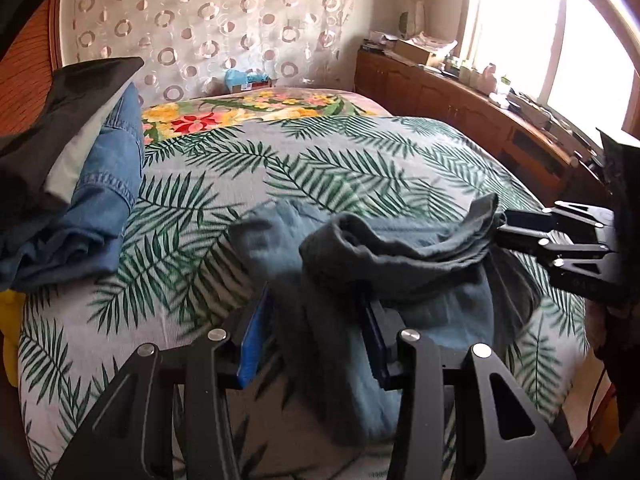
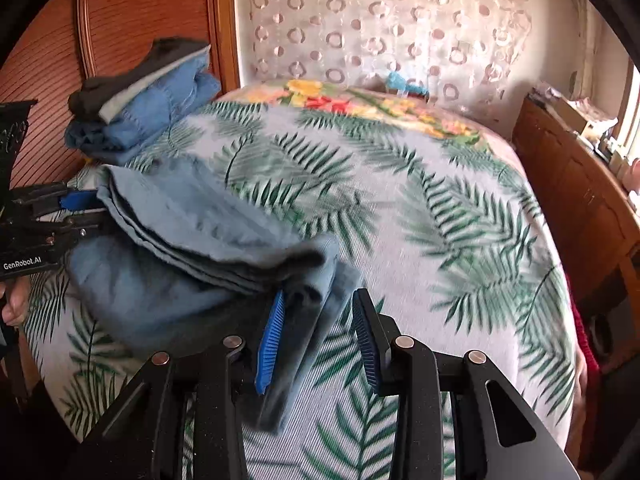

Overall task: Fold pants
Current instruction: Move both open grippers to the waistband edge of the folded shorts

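Grey-blue pants [image 1: 400, 276] lie bunched and partly folded on the palm-leaf bedspread [image 1: 320, 160]. In the left wrist view my left gripper [image 1: 316, 336] stands open with pants cloth lying between its blue pads. My right gripper [image 1: 500, 228] reaches in from the right, its tips at a raised edge of the pants. In the right wrist view the pants [image 2: 192, 240] show as a layered fold. My right gripper [image 2: 318, 340] is open, with the fold's corner hanging between its pads. The left gripper [image 2: 80, 212] sits at the fold's left end.
A stack of folded clothes, blue denim under white and black, lies at the bed's left side [image 1: 92, 172] and shows in the right wrist view [image 2: 140, 100]. A wooden cabinet [image 1: 460, 104] runs along the right under a bright window. A wooden headboard [image 2: 120, 20] stands at the left.
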The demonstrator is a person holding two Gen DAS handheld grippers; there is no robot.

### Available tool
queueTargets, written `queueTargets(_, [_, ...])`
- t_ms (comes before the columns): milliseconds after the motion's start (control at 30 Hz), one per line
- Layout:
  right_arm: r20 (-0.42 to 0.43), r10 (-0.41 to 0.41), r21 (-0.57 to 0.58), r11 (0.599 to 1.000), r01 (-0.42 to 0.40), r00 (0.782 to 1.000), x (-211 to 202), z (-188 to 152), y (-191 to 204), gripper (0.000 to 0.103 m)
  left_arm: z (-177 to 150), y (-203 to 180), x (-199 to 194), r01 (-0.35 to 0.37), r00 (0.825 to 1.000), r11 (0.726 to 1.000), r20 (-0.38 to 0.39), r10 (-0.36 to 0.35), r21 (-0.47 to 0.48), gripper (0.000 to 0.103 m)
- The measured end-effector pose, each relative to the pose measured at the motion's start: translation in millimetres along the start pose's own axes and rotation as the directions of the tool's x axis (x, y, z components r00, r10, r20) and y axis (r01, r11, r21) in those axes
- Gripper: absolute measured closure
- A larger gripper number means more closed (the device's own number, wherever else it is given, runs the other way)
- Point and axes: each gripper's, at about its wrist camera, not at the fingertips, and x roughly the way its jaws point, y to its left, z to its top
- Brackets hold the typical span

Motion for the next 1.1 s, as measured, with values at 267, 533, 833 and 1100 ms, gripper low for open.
queueTargets(267, [0.046,-0.039,0.035,0.999,0.038,0.998,3,14,-12,0.066,6,0,1,-0.008,1.0,1.0,0.025,0.008,-0.004,0.059])
queueTargets(533, [0.054,-0.01,0.105,0.994,0.005,0.998,8,18,-25,0.066,15,3,16,-0.042,0.999,0.999,0.01,0.042,-0.003,0.059])
queueTargets(833, [0.051,0.062,0.05,0.997,-0.064,0.997,-4,10,-17,0.066,12,6,21,-0.06,0.998,0.998,0.0,0.06,-0.021,0.059])
queueTargets(1100, [-0.032,0.115,0.039,0.993,-0.114,0.993,31,22,-19,0.067,2,8,2,-0.033,0.999,0.999,0.024,0.034,-0.03,0.059])
